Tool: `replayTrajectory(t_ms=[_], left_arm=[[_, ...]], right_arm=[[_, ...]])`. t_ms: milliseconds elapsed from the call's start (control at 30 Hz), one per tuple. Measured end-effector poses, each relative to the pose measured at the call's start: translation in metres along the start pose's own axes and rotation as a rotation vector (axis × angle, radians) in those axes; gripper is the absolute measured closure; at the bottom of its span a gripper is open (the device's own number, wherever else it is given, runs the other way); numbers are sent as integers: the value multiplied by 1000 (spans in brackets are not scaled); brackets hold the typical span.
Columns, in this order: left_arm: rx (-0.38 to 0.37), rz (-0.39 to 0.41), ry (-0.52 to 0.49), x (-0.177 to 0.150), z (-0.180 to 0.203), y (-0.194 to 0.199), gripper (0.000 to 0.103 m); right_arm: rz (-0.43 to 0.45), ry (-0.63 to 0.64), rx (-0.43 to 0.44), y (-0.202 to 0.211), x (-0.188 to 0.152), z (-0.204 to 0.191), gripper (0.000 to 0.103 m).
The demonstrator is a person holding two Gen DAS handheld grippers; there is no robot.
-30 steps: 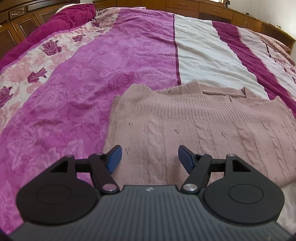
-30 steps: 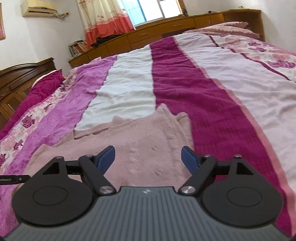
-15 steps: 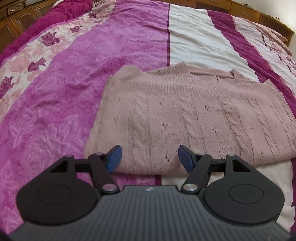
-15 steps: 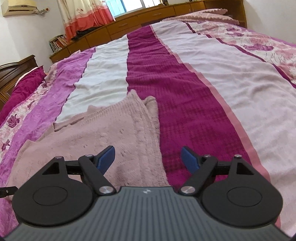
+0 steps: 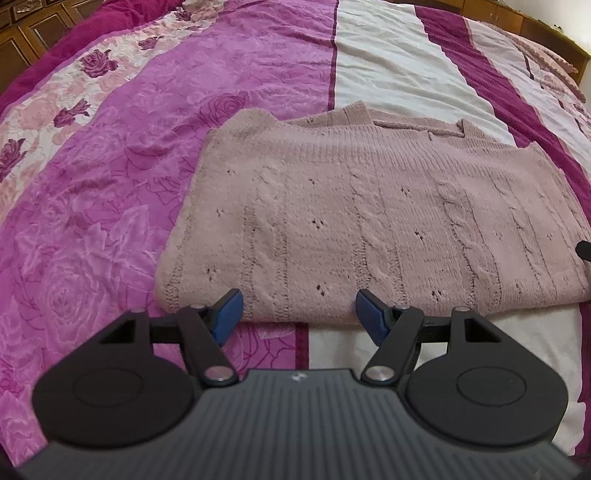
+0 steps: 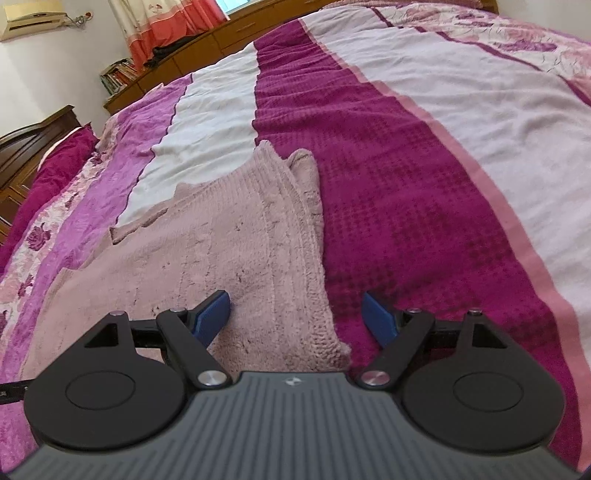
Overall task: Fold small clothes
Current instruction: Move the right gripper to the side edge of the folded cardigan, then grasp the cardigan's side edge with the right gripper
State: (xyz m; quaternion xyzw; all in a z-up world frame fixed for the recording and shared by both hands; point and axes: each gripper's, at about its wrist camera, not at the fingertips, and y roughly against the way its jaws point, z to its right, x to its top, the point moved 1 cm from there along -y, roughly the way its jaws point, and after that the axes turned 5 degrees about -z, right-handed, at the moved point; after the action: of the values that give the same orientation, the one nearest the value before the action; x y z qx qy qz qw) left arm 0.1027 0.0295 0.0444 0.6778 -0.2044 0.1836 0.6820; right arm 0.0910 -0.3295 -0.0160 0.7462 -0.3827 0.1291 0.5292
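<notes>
sweater: a dusty-pink cable-knit sweater (image 5: 369, 221) lay folded flat on the bed, across the purple, white and magenta stripes of the bedspread (image 5: 110, 166).
left tongs: the left tongs (image 5: 298, 314) stood wide with nothing between the blue pads, poised at the sweater's near edge.
right tongs: the right tongs (image 6: 295, 314) stood wide too, empty, straddling the sweater's right-hand edge near its front corner.
room: wooden cabinets (image 6: 207, 37) and a curtain (image 6: 166, 22) lined the far wall.
</notes>
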Motion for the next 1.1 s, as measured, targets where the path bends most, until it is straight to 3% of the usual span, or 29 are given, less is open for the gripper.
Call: replayTrajectory(t_ms=[167,333,733,833,900,933,1100], left_arm=[[6,-10,-1,-1,3,-2,34],[9,-23,6,-1,4,-3,34],[14,-39,16,0,4,-5,34],[11,-40,14,0,3,-6,34],[11,-41,14,0,3,-6,34],[11,-41,15,0,3,-6,34],[11,-41,16,0,3,-6,34]], right_arm=[[-1,-11,64,-4,1,5,18],[-12,-77,204,-10,2,6,18],[19,-156,309,-17,-1,8,19],[30,-174,301,-19,-2,9,30],[31,-187,277,-19,-3,12,52],[31,-201,271,-20,-4,15,55],[31,-247,296,-22,-5,25,60]])
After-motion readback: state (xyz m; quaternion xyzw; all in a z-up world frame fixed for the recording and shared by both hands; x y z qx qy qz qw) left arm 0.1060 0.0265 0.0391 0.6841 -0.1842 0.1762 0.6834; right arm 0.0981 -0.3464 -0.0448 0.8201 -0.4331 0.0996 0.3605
